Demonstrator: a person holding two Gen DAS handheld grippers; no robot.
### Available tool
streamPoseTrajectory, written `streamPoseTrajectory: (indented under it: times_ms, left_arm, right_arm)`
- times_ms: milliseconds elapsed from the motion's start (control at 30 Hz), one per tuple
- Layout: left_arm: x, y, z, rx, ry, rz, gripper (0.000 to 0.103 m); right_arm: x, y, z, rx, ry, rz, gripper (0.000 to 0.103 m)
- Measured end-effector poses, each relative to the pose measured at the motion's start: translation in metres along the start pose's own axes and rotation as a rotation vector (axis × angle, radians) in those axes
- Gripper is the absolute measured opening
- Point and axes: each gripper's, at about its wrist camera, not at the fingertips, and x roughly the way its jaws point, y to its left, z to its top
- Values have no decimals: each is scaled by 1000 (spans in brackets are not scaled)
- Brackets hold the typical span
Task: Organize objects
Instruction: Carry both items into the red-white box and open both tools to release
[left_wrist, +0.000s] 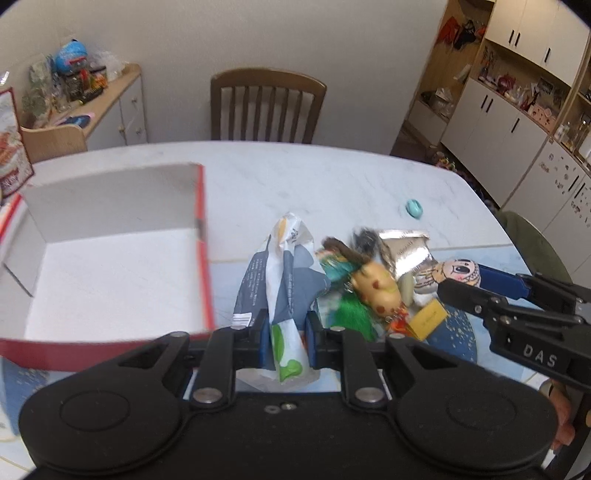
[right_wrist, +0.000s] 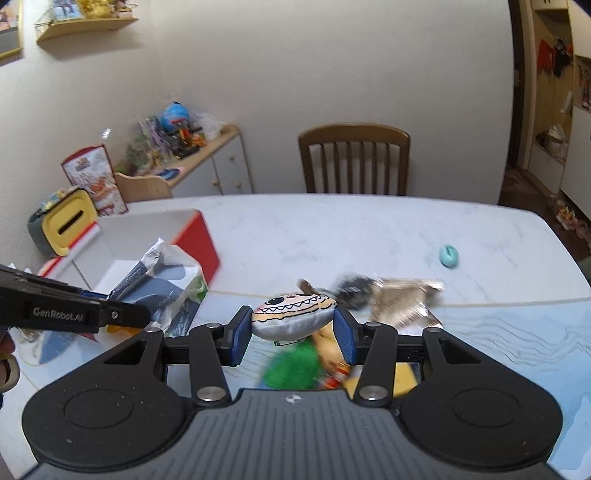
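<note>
The left gripper (left_wrist: 286, 338) has its jaws clamped on a crumpled packet (left_wrist: 282, 280). The right gripper (right_wrist: 293, 330) pinches a shark-face plush (right_wrist: 293, 317) between its jaws, above the pile of toys (right_wrist: 303, 365) on the table (right_wrist: 332, 229).

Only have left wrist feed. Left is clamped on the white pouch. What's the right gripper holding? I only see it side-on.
Observer: The right gripper is shut on a round plush with a toothy cartoon face.
Operator: Anything left of the box? It's cropped for me.
Observer: A yellow and grey container with a slot sits just beyond the open red box.
Operator: Is the pouch over the box yet?
Observer: Right wrist shows the pouch at the box's near right corner, not clearly inside.
</note>
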Motion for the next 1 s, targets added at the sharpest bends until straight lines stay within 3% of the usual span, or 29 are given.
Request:
streamPoseTrajectory:
  times_ms: [467, 800, 1000]
  left_arm:
    - [-23, 103, 19, -42, -62, 118, 18]
    - [-3, 186, 18, -67, -15, 219, 18]
    - [21, 211, 14, -44, 50, 249, 18]
  right_arm:
    - [44, 116, 35, -139, -17, 93, 47]
    - [123, 179, 40, -227, 94, 114, 47]
    - [172, 197, 34, -223, 205, 127, 47]
